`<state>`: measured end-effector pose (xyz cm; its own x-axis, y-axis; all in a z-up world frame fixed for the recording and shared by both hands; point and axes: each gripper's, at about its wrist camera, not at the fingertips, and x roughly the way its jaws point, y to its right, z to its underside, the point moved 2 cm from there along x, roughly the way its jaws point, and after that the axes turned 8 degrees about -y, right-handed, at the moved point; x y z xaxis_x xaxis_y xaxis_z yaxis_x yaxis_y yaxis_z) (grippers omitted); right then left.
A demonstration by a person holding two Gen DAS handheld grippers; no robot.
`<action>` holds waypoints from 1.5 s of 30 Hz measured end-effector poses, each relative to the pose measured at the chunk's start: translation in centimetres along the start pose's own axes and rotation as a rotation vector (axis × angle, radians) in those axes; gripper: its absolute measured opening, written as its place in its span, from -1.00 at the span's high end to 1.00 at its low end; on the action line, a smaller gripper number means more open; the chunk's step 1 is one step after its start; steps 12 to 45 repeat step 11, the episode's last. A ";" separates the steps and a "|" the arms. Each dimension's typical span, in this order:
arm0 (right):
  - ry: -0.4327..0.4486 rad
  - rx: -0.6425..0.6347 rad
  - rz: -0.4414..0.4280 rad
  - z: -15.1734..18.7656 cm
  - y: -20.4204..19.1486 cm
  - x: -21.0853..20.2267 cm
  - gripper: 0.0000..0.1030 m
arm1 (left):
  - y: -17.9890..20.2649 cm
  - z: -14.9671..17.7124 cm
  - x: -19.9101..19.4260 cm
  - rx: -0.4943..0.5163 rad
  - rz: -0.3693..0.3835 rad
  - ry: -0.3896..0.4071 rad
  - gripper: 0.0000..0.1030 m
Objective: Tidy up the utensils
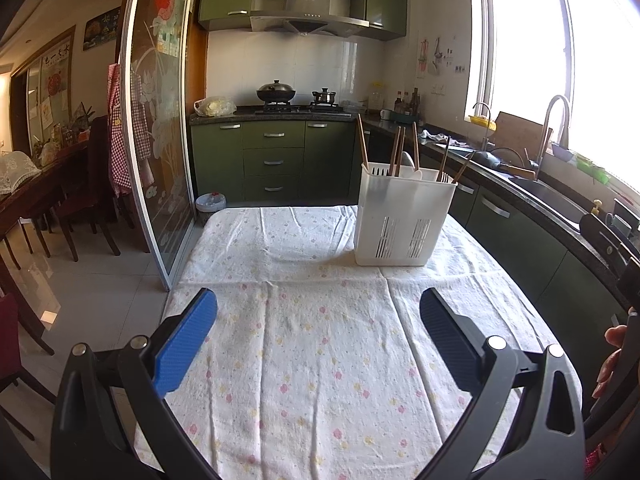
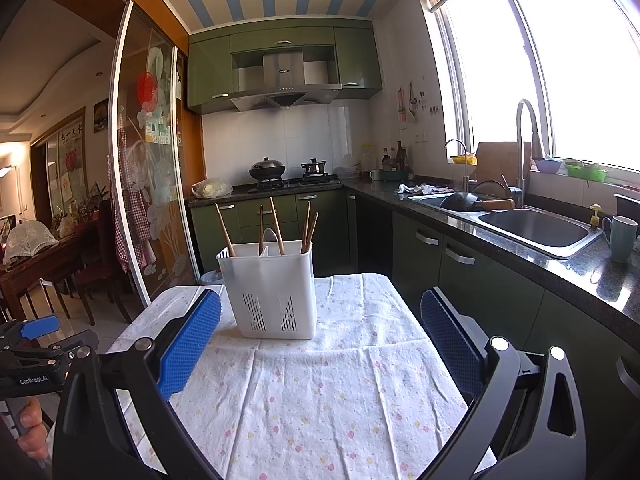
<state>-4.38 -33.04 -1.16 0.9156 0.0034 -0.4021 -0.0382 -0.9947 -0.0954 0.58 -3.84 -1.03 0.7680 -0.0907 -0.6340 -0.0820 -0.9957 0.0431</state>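
Both grippers, left (image 1: 318, 320) and right (image 2: 320, 322), are hovering released; "GenRobot.AI" is showing; caddy (image 2: 272, 292) is sitting mid-cloth (image 2: 320, 400).

We see bare desk (image 1: 320, 360) up front, free passage. Only the utensil holder (image 1: 404, 220) blocks the far right.

A white plastic utensil holder (image 1: 404, 216) is seen standing upright on a table covered by a flowered cloth (image 1: 312, 344), toward its far right part. Several wooden chopsticks (image 1: 396, 152) and a pale spoon (image 1: 409, 164) are held in it, their ends rising above the rim. The left gripper (image 1: 318, 338) is held low over the near part of the cloth, its blue-padded fingers (image 1: 184, 344) spread wide with nothing between them, well apart from the holder. At the right edge, part of a hand (image 1: 614, 354) is seen.
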 end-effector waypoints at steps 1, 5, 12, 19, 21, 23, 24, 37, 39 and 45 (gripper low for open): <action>-0.001 0.001 0.000 0.0 0.0 0.1 -0.92 | 0.0 0.0 0.1 0.001 -0.012 -0.002 -0.87; -0.003 0.003 0.002 0.0 0.0 0.1 -0.92 | -0.3 0.0 0.5 -0.002 -0.032 -0.019 -0.87; -0.010 0.010 0.009 0.1 0.3 0.4 -0.92 | -0.3 0.1 1.3 -0.002 -0.048 -0.040 -0.87; -0.010 0.010 0.009 0.1 0.3 0.4 -0.92 | -0.3 0.1 1.3 -0.002 -0.048 -0.040 -0.87; -0.010 0.010 0.009 0.1 0.3 0.4 -0.92 | -0.3 0.1 1.3 -0.002 -0.048 -0.040 -0.87; -0.010 0.010 0.009 0.1 0.3 0.4 -0.92 | -0.3 0.1 1.3 -0.002 -0.048 -0.040 -0.87; -0.010 0.010 0.009 0.1 0.3 0.4 -0.92 | -0.3 0.1 1.3 -0.002 -0.048 -0.040 -0.87; -0.010 0.010 0.009 0.1 0.3 0.4 -0.92 | -0.3 0.1 1.3 -0.002 -0.048 -0.040 -0.87; -0.010 0.010 0.009 0.1 0.3 0.4 -0.92 | -0.3 0.1 1.3 -0.002 -0.048 -0.040 -0.87; -0.010 0.010 0.009 0.1 0.3 0.4 -0.92 | -0.3 0.1 1.3 -0.002 -0.048 -0.040 -0.87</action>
